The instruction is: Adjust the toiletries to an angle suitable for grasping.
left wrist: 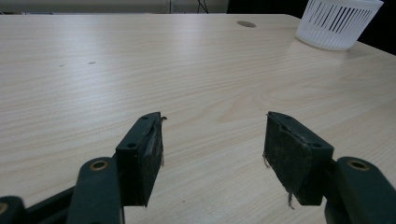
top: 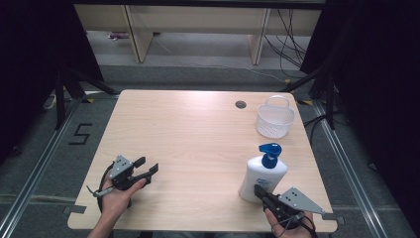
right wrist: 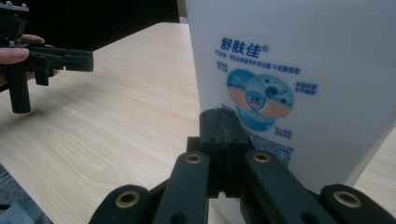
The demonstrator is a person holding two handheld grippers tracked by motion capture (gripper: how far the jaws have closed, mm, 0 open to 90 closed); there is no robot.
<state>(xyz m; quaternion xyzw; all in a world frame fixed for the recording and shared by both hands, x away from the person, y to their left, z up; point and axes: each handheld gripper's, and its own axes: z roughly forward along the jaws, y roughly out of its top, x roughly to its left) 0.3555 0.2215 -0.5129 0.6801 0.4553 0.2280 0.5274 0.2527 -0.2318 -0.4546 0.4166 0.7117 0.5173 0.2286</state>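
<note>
**Closed jaws at the foot of a tall bottle**

The pump bottle [top: 262, 177] stands upright near the table's [top: 198, 144] front right corner, well in front of the white basket [top: 275, 120]. The right gripper [top: 258, 190], jaws pressed together on nothing, touches or nearly touches the bottle's lower front. A nudge there could slide or tip it. The left gripper [top: 146, 166] hovers far left of the bottle, jaws apart and empty.

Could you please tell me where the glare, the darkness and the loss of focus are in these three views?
High view: pale sheen on the far table, surroundings dark. Left gripper view: basket sharp. Right gripper view: pump bottle fairly crisp, left gripper soft.
</note>
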